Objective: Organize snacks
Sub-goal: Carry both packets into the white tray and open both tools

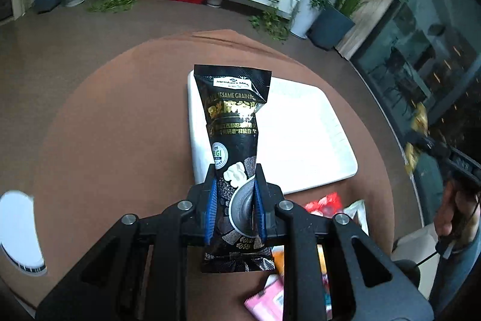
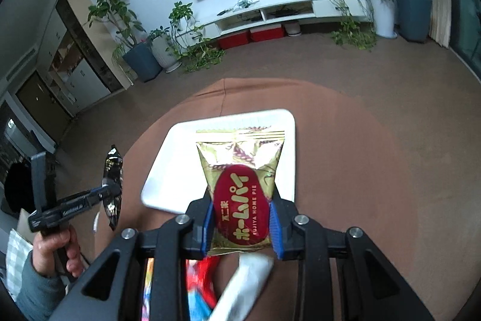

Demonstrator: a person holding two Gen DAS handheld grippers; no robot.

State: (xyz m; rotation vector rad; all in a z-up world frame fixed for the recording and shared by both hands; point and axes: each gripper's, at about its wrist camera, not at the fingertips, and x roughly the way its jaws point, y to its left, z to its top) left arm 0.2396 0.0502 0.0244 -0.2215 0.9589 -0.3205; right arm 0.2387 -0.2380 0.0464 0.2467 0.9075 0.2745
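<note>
My left gripper (image 1: 234,200) is shut on a black sesame grain packet (image 1: 233,122) and holds it in the air over the near left part of a white tray (image 1: 312,140). My right gripper (image 2: 242,218) is shut on a gold Fujiya Home Pie packet (image 2: 240,188) with a red oval label, held above the near edge of the same white tray (image 2: 174,164). The left gripper with its black packet (image 2: 112,185) shows at the left of the right wrist view. The right gripper (image 1: 433,146) shows at the right edge of the left wrist view.
The tray lies on a round table with a brown cloth (image 1: 120,110). Loose snack packets, red (image 1: 323,202), white and pink (image 1: 267,303), lie on the table near me. A white TV stand (image 2: 270,14) and potted plants (image 2: 138,50) stand far behind.
</note>
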